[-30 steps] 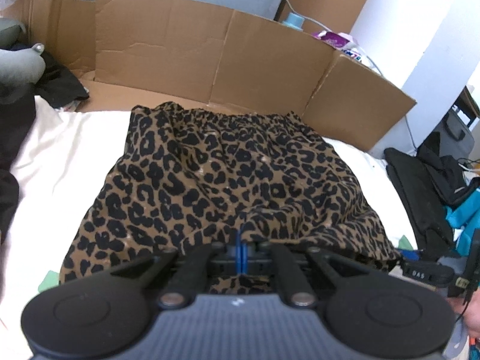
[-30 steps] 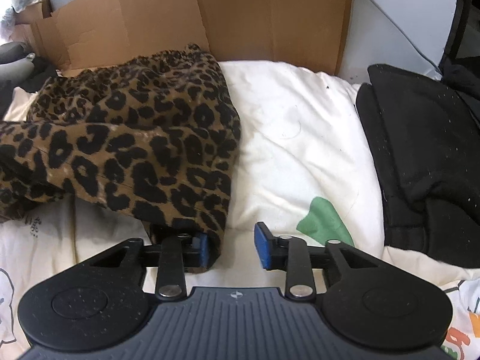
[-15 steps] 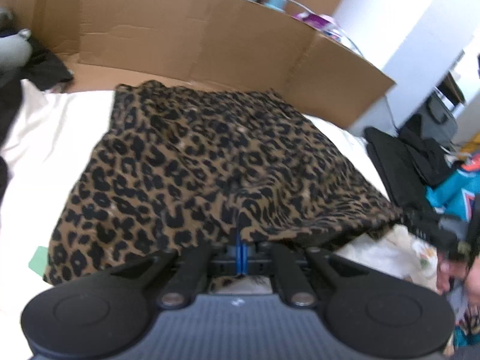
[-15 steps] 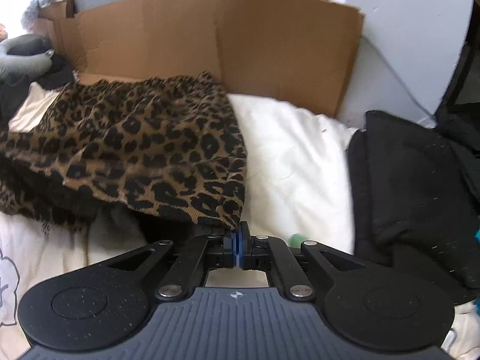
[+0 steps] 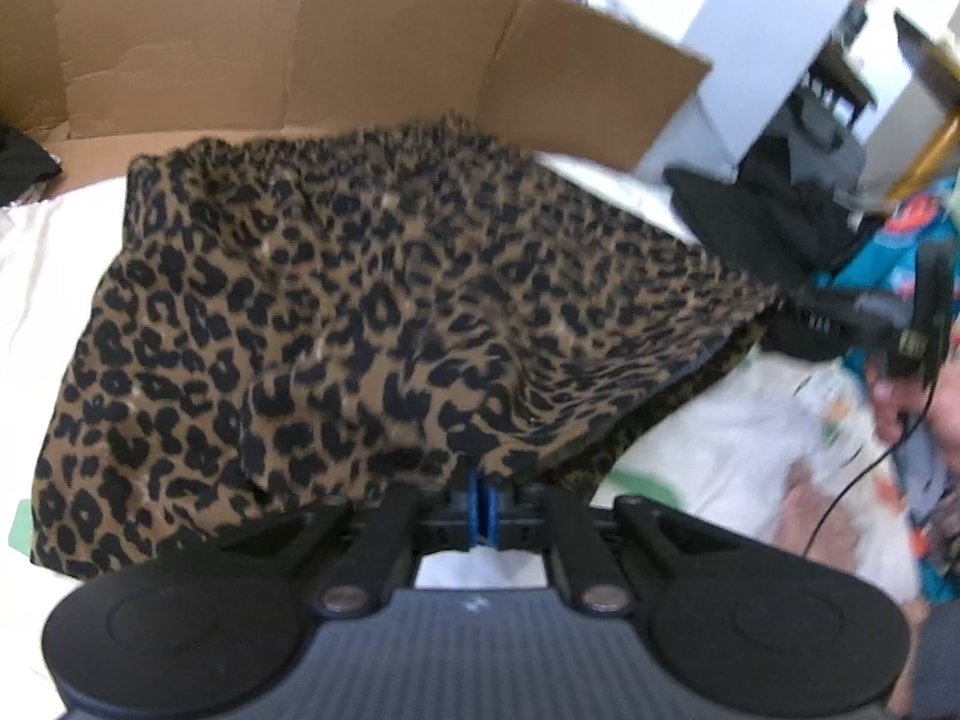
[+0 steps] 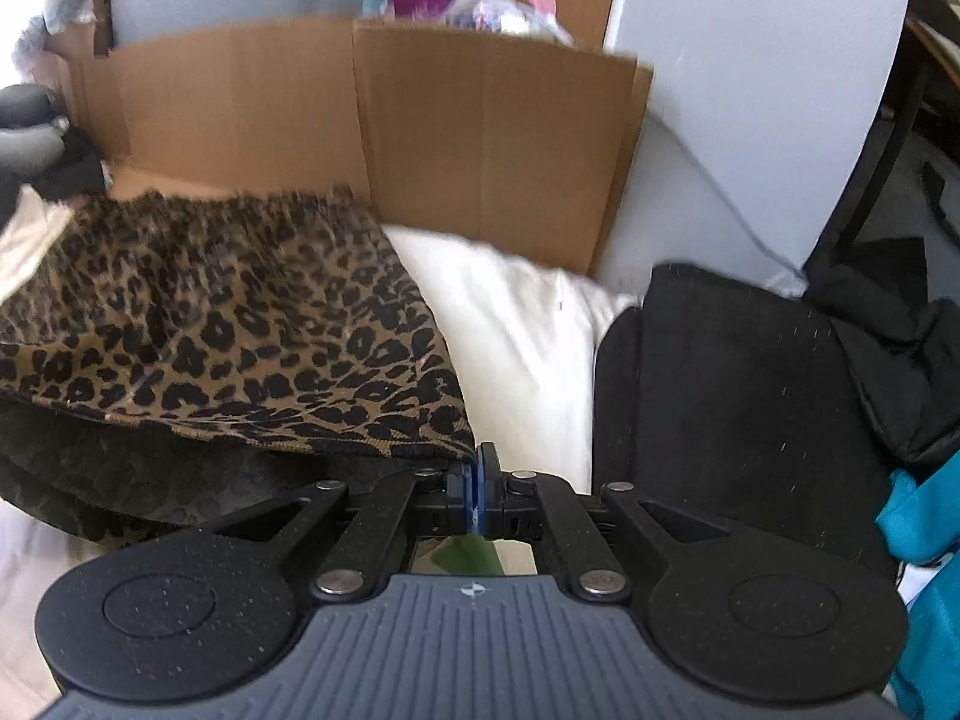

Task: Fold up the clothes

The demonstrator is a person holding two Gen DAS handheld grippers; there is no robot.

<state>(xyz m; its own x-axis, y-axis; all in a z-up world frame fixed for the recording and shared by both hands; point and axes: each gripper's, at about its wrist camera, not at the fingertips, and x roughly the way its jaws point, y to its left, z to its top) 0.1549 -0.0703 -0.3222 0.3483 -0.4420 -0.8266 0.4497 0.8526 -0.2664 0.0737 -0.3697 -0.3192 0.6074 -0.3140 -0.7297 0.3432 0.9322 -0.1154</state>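
A leopard-print skirt (image 5: 372, 312) lies on a white bed sheet (image 5: 36, 264), its gathered waistband at the far end by the cardboard. My left gripper (image 5: 483, 501) is shut on the near hem and holds it lifted. My right gripper (image 6: 477, 489) is shut on the skirt's (image 6: 240, 336) right hem corner, also raised; the dark underside hangs below it. The right gripper also shows in the left wrist view (image 5: 852, 312) at the skirt's right corner.
An opened cardboard sheet (image 5: 300, 48) stands behind the bed. A black garment (image 6: 738, 396) lies to the right on the bed, with teal cloth (image 6: 924, 516) beside it. Dark clothes (image 5: 18, 162) sit at the far left. A white wall (image 6: 750, 90) is behind.
My right gripper went from open beside the hem corner to shut on it. Both grippers have lifted the near hem up off the sheet and moved it toward the waistband.
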